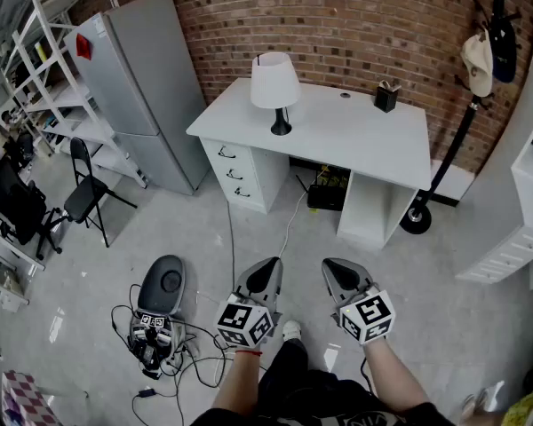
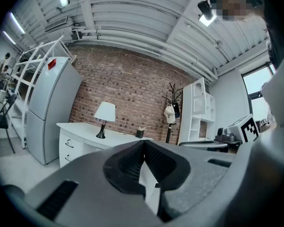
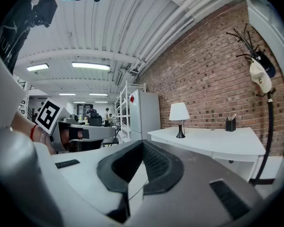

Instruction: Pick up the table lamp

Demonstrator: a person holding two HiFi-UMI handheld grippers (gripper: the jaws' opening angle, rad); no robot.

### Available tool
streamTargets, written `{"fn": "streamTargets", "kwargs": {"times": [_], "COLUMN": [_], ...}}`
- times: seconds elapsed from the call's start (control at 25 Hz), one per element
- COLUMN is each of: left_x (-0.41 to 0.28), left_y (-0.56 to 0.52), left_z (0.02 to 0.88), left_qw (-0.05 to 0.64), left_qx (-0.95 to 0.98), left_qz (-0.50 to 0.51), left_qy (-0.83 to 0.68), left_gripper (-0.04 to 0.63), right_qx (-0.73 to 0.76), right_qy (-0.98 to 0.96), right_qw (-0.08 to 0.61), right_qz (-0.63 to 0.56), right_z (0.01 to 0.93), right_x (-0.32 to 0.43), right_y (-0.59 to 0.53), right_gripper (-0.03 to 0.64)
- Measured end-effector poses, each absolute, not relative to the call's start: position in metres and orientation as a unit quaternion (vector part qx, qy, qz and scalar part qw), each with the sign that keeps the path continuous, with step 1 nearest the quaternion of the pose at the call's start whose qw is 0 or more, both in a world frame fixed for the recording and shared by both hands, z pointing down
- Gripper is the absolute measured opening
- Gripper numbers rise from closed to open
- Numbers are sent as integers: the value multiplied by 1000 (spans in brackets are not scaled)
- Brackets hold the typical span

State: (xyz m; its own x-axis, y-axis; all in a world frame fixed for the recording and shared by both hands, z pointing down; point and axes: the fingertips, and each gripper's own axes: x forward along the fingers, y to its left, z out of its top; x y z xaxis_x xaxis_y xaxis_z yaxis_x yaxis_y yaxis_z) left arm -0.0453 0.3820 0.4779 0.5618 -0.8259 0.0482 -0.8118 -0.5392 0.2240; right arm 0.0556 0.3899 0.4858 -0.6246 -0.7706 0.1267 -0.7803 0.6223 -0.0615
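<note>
- Step: approach not begun; table lamp (image 1: 275,91) stands far off on the white table (image 1: 355,136).
- Left gripper (image 1: 260,282) and right gripper (image 1: 340,280): jaws closed, empty.
- Next: walk nearer, open jaws around the lamp's stem.

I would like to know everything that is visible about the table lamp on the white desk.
The table lamp has a white cone-shaped shade, seemingly fabric, on a thin black stem with a round black foot. It looks unlit. It stands upright on the left part of the white desk, before the brick wall. Only the desk touches it.
</note>
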Motion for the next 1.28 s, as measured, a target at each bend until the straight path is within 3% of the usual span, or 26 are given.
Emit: {"fn": "streamTargets", "kwargs": {"times": [0.8, 1.28], "left_x": [-74, -93], "left_y": [190, 130], "left_z": [494, 496], "left_qw": [129, 128], "left_qx": [884, 892], "left_qz": [-17, -9], "left_qy": [-448, -434], "left_gripper": [8, 8], "right_qx": [450, 467], "right_qy": [-887, -877], "right_qw": [61, 65], "right_qz": [80, 92], "right_z": [510, 522], "right_x": [24, 6], "right_y": [200, 139], "right_gripper": [2, 2]}}
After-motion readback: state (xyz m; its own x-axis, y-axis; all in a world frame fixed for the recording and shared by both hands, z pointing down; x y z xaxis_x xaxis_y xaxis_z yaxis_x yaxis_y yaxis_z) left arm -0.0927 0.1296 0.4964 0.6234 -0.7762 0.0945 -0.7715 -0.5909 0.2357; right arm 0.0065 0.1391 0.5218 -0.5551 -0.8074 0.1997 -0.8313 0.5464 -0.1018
